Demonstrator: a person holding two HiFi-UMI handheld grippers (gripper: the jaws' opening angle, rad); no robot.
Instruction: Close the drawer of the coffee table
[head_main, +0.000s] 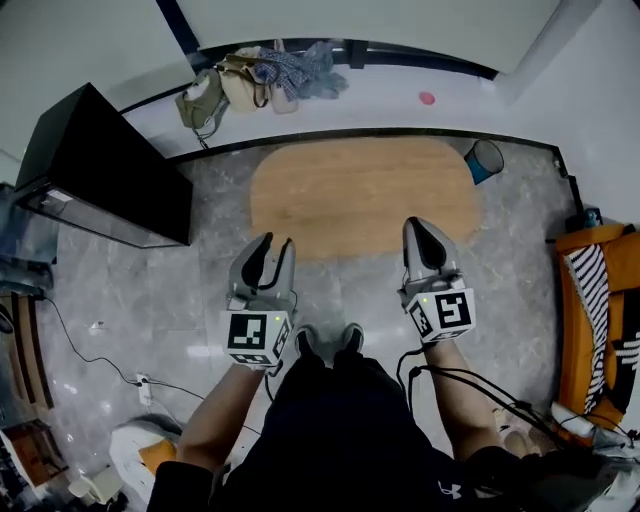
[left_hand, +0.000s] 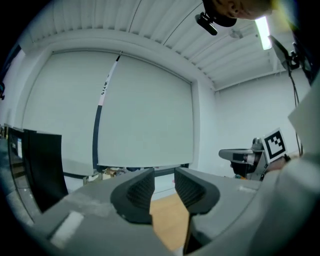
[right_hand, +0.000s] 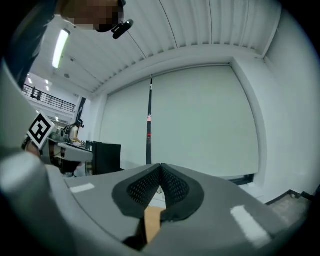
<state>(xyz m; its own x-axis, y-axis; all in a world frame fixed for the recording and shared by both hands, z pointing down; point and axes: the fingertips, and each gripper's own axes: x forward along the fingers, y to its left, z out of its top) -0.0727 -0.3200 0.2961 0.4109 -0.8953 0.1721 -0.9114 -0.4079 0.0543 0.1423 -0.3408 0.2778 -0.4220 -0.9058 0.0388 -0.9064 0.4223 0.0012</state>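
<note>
Two grippers are held up in the head view, left gripper (head_main: 277, 244) and right gripper (head_main: 420, 226), with the oval wooden coffee table (head_main: 360, 195) on the floor just ahead; its drawer, can't tell. Left gripper view: jaws apart, nothing between them. Right gripper view: jaws pressed together, empty.

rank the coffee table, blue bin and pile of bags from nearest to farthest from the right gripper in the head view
From the right gripper:
1. coffee table, just ahead of its tips.
2. blue bin, past the table's right end.
3. pile of bags, far back on the left.
</note>
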